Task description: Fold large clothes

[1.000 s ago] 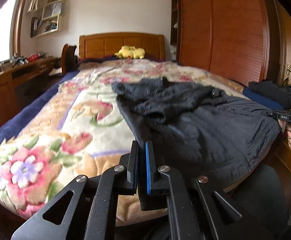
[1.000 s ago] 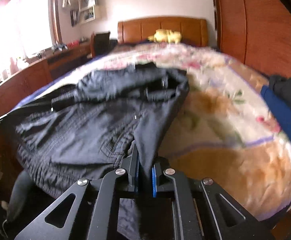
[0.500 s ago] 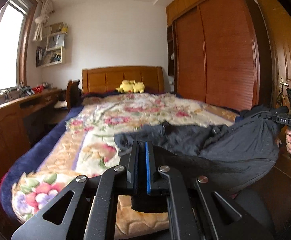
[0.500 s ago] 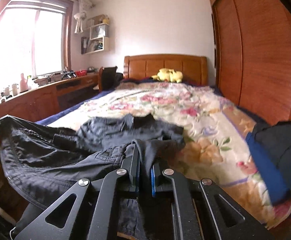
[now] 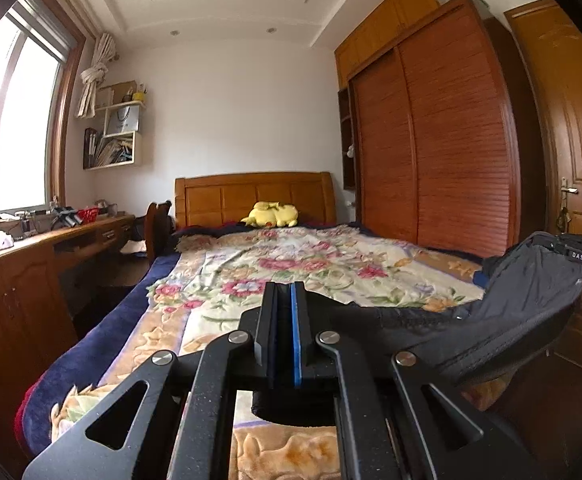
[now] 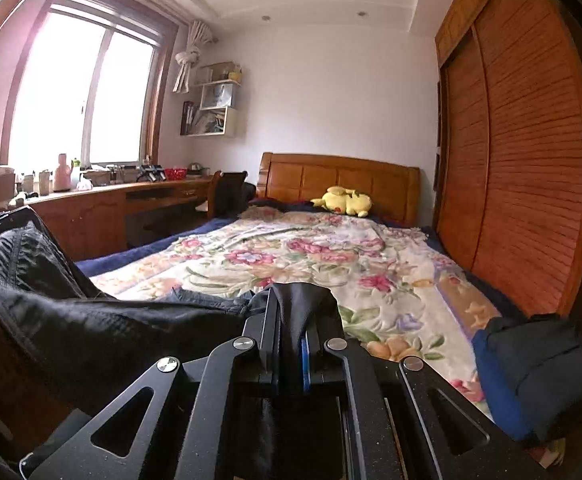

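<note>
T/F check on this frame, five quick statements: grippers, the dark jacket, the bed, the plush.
1. Both grippers are shut on the dark jacket. True: the left gripper and the right gripper each pinch its fabric.
2. The jacket lies flat on the floral blanket. False: its near edge hangs lifted between the grippers.
3. A yellow plush sits by the headboard. True.
4. The wardrobe doors stand open. False: they are closed.
5. The folded dark clothes sit at the bed's window side. False: they lie on the wardrobe side.
</note>
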`<act>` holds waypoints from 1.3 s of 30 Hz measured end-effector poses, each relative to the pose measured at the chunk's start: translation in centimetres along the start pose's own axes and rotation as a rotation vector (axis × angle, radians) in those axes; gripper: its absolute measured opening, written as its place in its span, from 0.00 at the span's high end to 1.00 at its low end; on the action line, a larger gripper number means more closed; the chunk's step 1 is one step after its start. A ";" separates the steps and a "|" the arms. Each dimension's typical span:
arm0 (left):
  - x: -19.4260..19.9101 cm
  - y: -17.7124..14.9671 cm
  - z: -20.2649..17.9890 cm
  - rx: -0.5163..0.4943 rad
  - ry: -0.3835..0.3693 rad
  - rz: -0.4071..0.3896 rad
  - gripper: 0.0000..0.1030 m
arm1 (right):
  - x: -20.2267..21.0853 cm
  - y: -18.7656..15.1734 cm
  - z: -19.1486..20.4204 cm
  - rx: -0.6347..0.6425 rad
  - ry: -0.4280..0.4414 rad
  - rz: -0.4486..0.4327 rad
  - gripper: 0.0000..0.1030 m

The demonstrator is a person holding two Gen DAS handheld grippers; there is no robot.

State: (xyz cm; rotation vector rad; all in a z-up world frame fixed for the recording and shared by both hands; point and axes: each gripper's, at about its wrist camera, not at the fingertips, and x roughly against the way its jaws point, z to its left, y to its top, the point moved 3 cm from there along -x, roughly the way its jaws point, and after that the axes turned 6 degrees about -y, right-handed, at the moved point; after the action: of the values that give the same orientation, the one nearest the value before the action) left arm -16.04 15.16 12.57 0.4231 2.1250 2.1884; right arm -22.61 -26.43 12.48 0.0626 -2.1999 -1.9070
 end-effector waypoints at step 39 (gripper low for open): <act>-23.9 -7.0 5.5 0.034 0.074 0.292 0.94 | -23.3 -4.1 -1.3 -0.016 -0.028 0.267 0.93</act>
State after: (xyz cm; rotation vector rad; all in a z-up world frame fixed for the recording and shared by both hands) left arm 7.24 15.21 2.08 0.7066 2.2675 2.3517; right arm -0.13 -24.10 5.27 -0.2490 -2.0882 -1.7875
